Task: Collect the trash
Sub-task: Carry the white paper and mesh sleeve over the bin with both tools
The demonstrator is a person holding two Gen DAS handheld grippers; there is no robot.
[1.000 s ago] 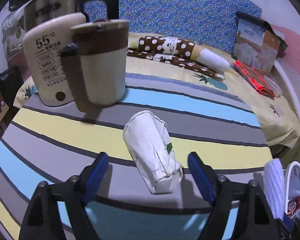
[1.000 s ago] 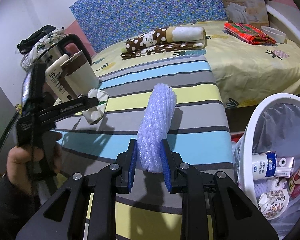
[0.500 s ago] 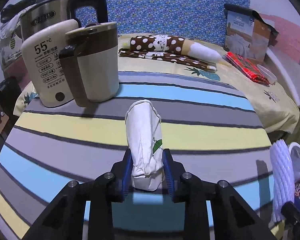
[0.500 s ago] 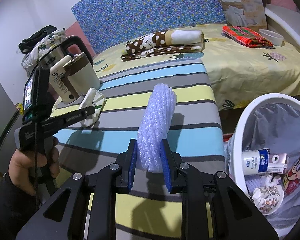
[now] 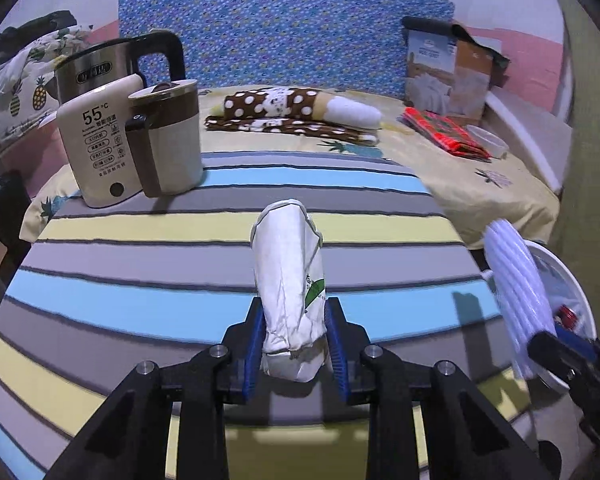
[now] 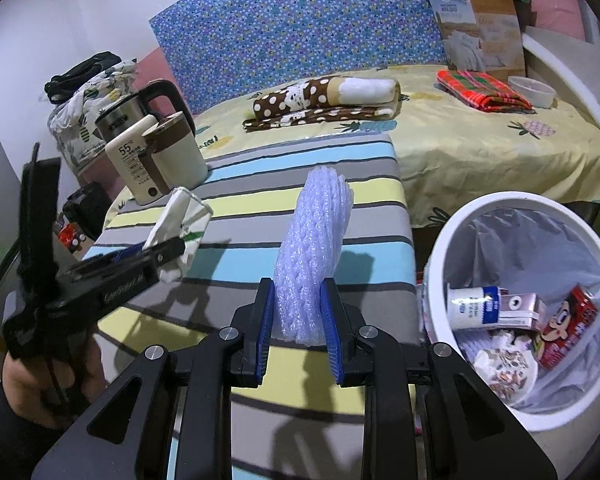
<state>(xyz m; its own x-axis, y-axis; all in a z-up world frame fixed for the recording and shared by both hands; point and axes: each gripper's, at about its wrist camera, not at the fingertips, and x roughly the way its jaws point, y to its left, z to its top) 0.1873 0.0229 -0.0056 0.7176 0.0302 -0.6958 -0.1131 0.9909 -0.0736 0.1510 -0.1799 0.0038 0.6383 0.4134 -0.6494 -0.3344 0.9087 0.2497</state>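
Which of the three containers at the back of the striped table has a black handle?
The steel kettle, rearmost of the three; the cream 55°C jug and brown-lidded cup show none.

Left gripper (image 5: 294, 342) at lower centre, blue pads clamped on the lower end of a crumpled white paper bag (image 5: 290, 280); the bag stands nearly upright above the striped cloth (image 5: 140, 300). Upper left: cream 55°C appliance (image 5: 100, 148), brown-and-cream mug (image 5: 172, 136), steel kettle (image 5: 112, 68) behind. Right edge: white foam netting (image 5: 516, 288) held by the right gripper (image 5: 556, 344), over the white bin rim (image 5: 576, 292).
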